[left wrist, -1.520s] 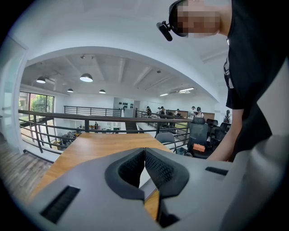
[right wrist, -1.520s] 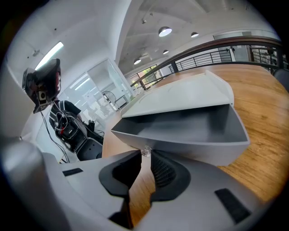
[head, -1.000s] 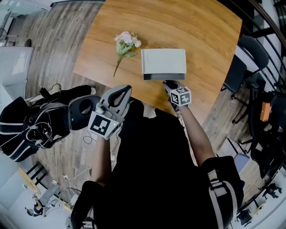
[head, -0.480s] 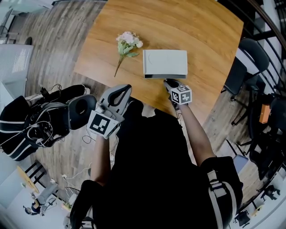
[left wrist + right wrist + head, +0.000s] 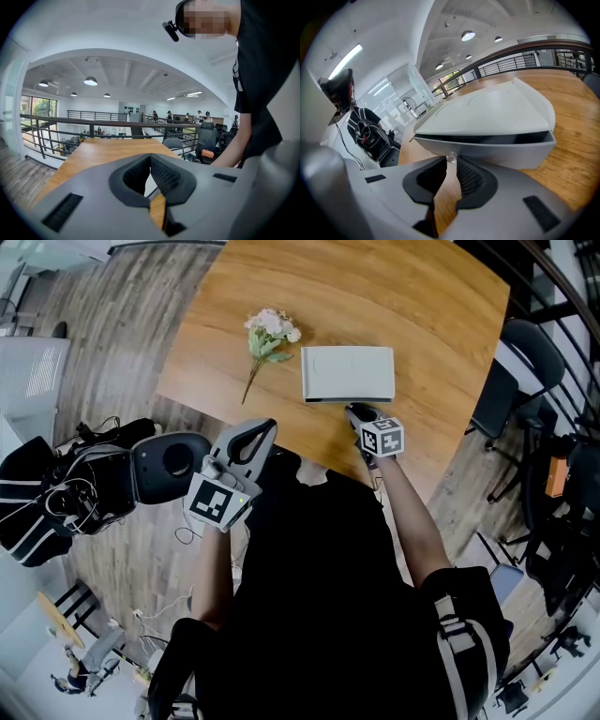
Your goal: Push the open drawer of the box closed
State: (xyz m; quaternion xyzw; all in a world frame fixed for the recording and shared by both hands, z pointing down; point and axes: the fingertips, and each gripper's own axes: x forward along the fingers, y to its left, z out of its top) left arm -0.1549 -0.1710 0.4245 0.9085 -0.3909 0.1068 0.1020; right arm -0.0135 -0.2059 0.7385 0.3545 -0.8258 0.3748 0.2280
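**A:** What surface and room are shown?

**B:** From overhead, a wood-plank floor [image 5: 122, 315] is seen at the left, with black bags [image 5: 56, 498] and a round grey object [image 5: 169, 457] lying on it. A wooden table [image 5: 422, 315] fills the middle. Black chairs [image 5: 520, 357] are set at its right, beside a dark railing.

**A:** What is laid on the table?

**B:** A pale flower [image 5: 266, 332] is placed left of a white box [image 5: 347, 371], apart from it. The box is set near the table's front edge.

**A:** How are the grippers held?

**B:** The left gripper [image 5: 265, 426] is held off the table's near edge, over the floor. Its jaws are pressed together with nothing between them. The right gripper [image 5: 353, 411] is brought up against the box's front, and its tips are closed on a small clear knob [image 5: 451, 158].

**A:** What is given by one view only?

**B:** In the right gripper view, the drawer [image 5: 497, 152] is found out by a narrow dark gap under the box's top. From overhead, only a thin dark strip is shown there. In the left gripper view, ceiling lamps [image 5: 90, 81], a balcony rail [image 5: 93, 123] and distant seated people are revealed.
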